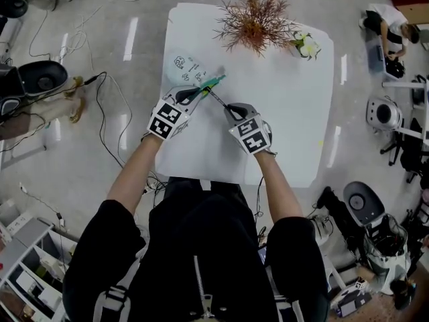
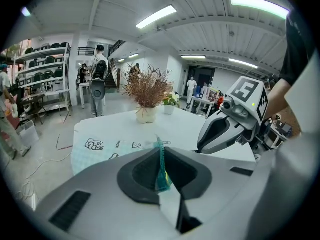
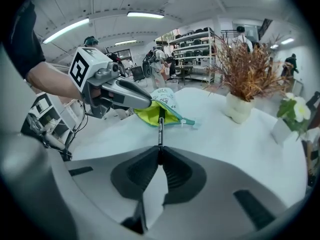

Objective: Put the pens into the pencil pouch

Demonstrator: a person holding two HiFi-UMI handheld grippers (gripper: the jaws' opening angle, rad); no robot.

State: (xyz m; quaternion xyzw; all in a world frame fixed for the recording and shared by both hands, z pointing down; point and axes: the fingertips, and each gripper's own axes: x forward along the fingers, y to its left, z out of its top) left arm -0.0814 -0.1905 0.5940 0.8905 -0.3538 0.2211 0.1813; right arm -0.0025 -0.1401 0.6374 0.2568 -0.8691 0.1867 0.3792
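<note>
Your right tongs point(image 1: 232, 109) are pressed together on the tail of a dark pen point(image 1: 218, 98). The pen's long axis runs straight out from the jaws toward the pencil pouch point(image 1: 191, 69) on the white bench point(image 1: 288, 113). In the right gripper view the pen's tip sits right at the pouch's open mouth, against the yellow-green lining point(image 3: 145, 115). I can't tell whether it has passed the teal zipper edge point(image 3: 182, 120). Your left tongs point(image 1: 196, 93) pinch that zipper edge on the pouch's near side, lifting the mouth. The pouch therefore lies dead ahead of the pen, along the pen's own line. I'd judge the coming move to be a push along that axis, not a sideways swing. The right hand does the travelling, while the left only steadies the pouch.
</note>
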